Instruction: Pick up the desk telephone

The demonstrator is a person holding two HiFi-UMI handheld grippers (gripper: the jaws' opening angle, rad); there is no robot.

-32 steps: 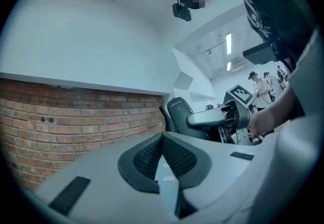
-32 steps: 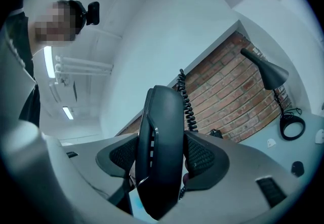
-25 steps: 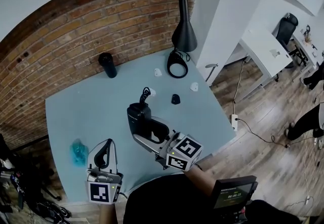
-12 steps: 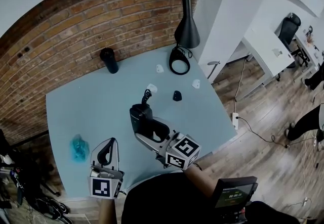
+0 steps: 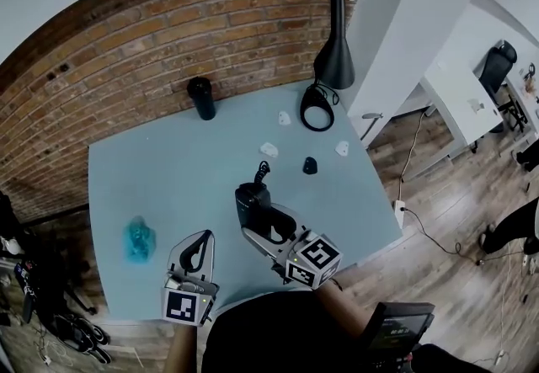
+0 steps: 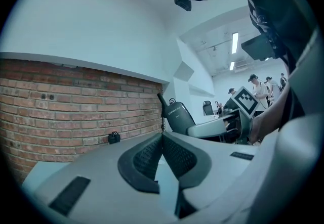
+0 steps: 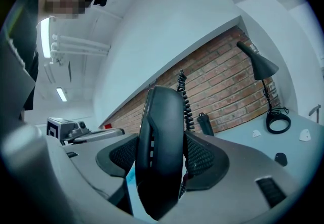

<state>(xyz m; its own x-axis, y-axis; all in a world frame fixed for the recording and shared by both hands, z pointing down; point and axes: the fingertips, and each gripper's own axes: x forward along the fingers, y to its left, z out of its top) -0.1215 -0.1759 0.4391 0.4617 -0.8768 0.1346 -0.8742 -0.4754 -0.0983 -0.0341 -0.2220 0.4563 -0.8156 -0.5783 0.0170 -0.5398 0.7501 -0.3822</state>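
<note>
Vs. the earlier frame, both grippers have sunk toward the pale blue table (image 5: 143, 169), w/ the desk telephone (image 5: 251, 198) going down in the right gripper (image 5: 268, 224). Right gripper: jaws wide apart yet clamped on the telephone's black body, pads pressing its two sides, coiled cord (image 7: 185, 97) rising behind; telephone sits lower centre of head view, over the table's near part. Left gripper (image 5: 202, 238): lower left of the telephone, near but not touching it, jaws closed tip to tip, nothing between.
</note>
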